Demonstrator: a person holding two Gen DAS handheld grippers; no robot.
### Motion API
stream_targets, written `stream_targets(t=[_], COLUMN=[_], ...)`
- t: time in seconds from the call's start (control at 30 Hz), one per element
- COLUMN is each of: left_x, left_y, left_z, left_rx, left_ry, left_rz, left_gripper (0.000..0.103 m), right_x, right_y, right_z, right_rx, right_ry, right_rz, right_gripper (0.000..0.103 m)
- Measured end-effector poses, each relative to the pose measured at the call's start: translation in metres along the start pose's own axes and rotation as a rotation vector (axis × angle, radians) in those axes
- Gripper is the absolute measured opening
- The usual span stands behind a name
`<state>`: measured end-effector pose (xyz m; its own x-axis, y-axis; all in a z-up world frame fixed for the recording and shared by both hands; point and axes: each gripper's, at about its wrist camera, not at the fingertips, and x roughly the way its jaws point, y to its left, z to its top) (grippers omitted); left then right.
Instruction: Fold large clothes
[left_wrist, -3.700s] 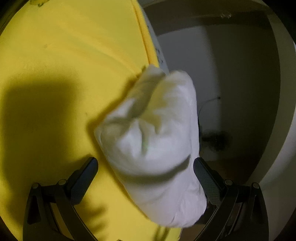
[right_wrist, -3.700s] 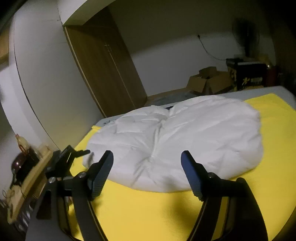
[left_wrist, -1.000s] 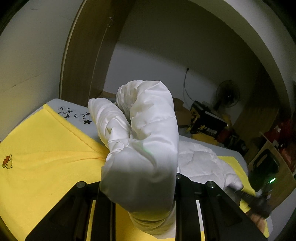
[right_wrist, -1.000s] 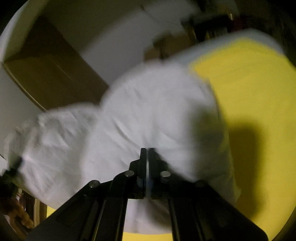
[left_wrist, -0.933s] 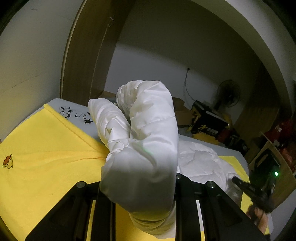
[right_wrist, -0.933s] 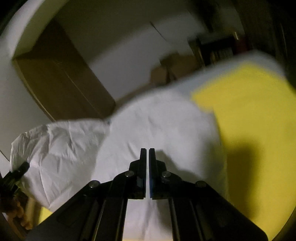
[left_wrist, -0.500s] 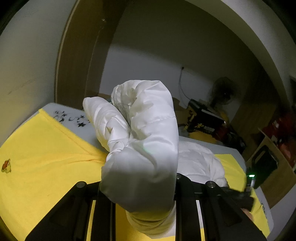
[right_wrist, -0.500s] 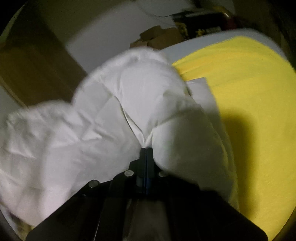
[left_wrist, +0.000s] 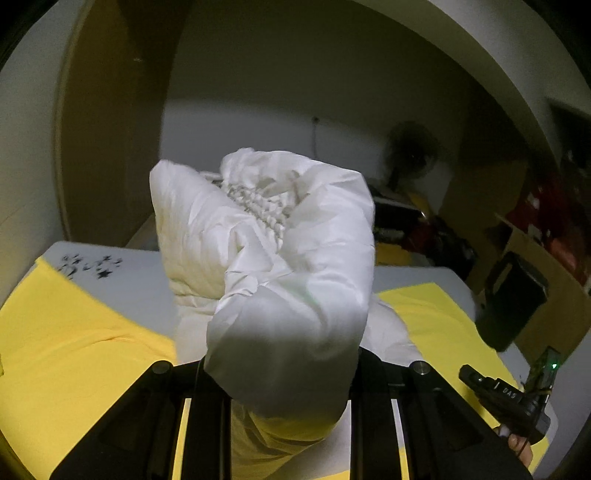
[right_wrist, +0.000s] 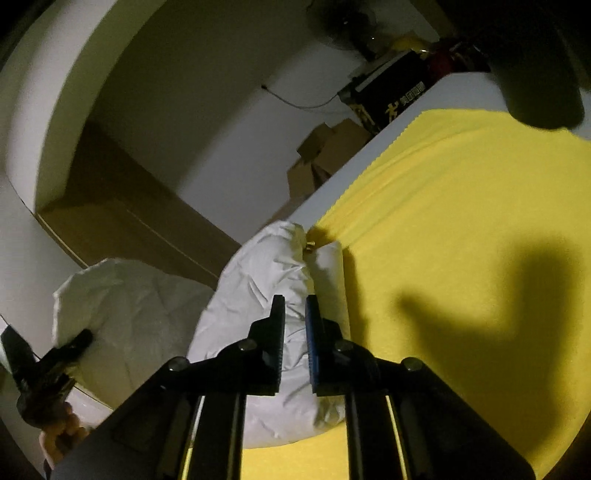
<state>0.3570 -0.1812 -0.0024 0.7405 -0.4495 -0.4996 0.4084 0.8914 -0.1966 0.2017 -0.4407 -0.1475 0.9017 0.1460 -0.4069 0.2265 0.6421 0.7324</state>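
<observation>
Mid-fold, white padded jacket (left_wrist: 280, 280) lifted above the yellow sheet (right_wrist: 461, 229). Left gripper (left_wrist: 284, 373) clenched on a bulky wad; right gripper (right_wrist: 294, 314) nearly closed, pinching an edge. Likely next — carry both grips across the sheet, lower evenly.

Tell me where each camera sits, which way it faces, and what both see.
Left wrist: on the left gripper, facing along its fingers across the yellow sheet toward the wardrobe; the white jacket bulges between its fingers.
Right wrist: on the right gripper, tilted, looking across the sheet toward boxes; its nearly closed fingers pinch the jacket.
Shared: jacket, sheet, and each view shows the other gripper with a bit of hand.
</observation>
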Motion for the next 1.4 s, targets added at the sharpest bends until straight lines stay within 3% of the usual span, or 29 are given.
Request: stream_targets(t=[0.2, 0.4, 0.53, 0.6, 0.63, 0.77, 0.87, 1.1, 1.17, 1.27, 1.4], left_x=[0.043, 0.077, 0.085, 0.088, 0.091, 0.102, 0.11, 0.118, 0.117, 0.121, 0.12], left_y=[-0.072, -0.117, -0.124, -0.119, -0.115, -0.099, -0.089, -0.09, -0.095, -0.096, -0.079], left_z=[-0.025, -0.068, -0.091, -0.104, -0.109, -0.114, -0.113, -0.125, -0.127, -0.129, -0.13], left_rx=[0.093, 0.169, 0.198, 0.183, 0.161, 0.081, 0.038, 0.108, 0.118, 0.117, 0.051], left_ry=[0.105, 0.193, 0.223, 0.258, 0.279, 0.326, 0.372, 0.381, 0.386, 0.386, 0.391], left_rz=[-0.047, -0.076, -0.087, -0.106, -0.121, -0.168, -0.203, -0.203, -0.201, -0.21, -0.264], left_gripper=[0.021, 0.021, 0.022, 0.023, 0.023, 0.025, 0.025, 0.025, 0.025, 0.025, 0.025], right_x=[-0.002, -0.003, 0.004, 0.007, 0.009, 0.021, 0.015, -0.002, -0.008, -0.006, 0.031], right_y=[-0.019, -0.008, -0.007, -0.006, -0.008, -0.004, 0.005, -0.007, 0.007, 0.052, 0.105], right_z=[0.001, -0.001, -0.005, -0.007, -0.009, -0.018, -0.021, -0.003, 0.006, 0.027, 0.042], right_rx=[0.123, 0.127, 0.148, 0.145, 0.154, 0.149, 0.089, 0.133, 0.099, -0.088, -0.278], right_ry=[0.011, 0.033, 0.073, 0.084, 0.095, 0.146, 0.096, -0.009, 0.006, 0.058, 0.216], right_rz=[0.084, 0.107, 0.12, 0.109, 0.109, 0.14, 0.098, 0.092, 0.123, 0.105, 0.086], right_gripper=[0.014, 0.015, 0.018, 0.039, 0.045, 0.045, 0.045, 0.05, 0.059, 0.074, 0.077])
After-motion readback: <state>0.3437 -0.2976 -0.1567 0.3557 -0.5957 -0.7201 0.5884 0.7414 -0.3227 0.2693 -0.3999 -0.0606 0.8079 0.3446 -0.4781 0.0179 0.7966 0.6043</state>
